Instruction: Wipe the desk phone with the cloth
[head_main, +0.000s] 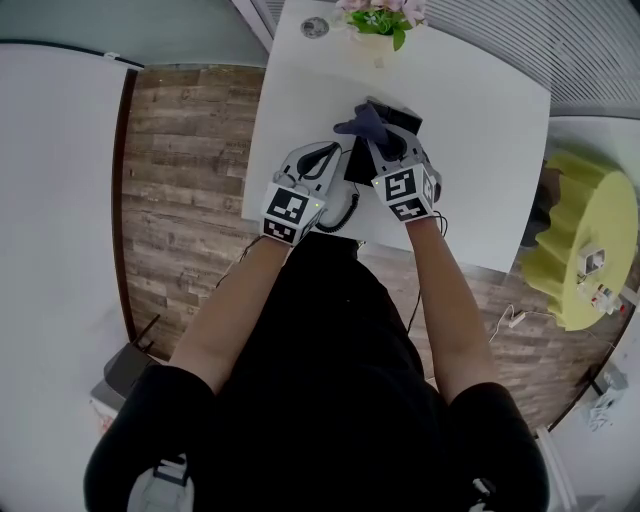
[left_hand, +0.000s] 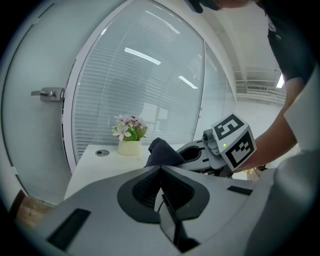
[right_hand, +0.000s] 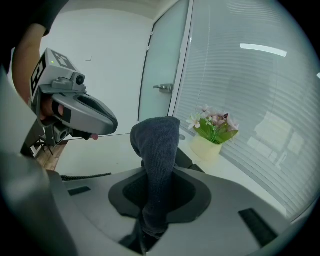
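The black desk phone (head_main: 401, 121) stands on the white table (head_main: 480, 150), partly hidden behind both grippers. My right gripper (head_main: 384, 136) is over it, shut on a dark blue cloth (head_main: 361, 124) that sticks up out of the jaws (right_hand: 157, 142). A corner of the phone (right_hand: 185, 159) shows just behind the cloth. My left gripper (head_main: 329, 152) is close beside it on the left, jaws shut (left_hand: 160, 169), with a thin dark piece in the slit that I cannot identify. The phone's coiled cord (head_main: 343, 213) hangs by the table's near edge.
A pot of flowers (head_main: 378, 20) and a round cable hole (head_main: 314, 27) sit at the table's far edge. Glass wall with blinds lies beyond. A yellow ruffled object (head_main: 585, 240) stands to the right. Wooden floor lies left of the table.
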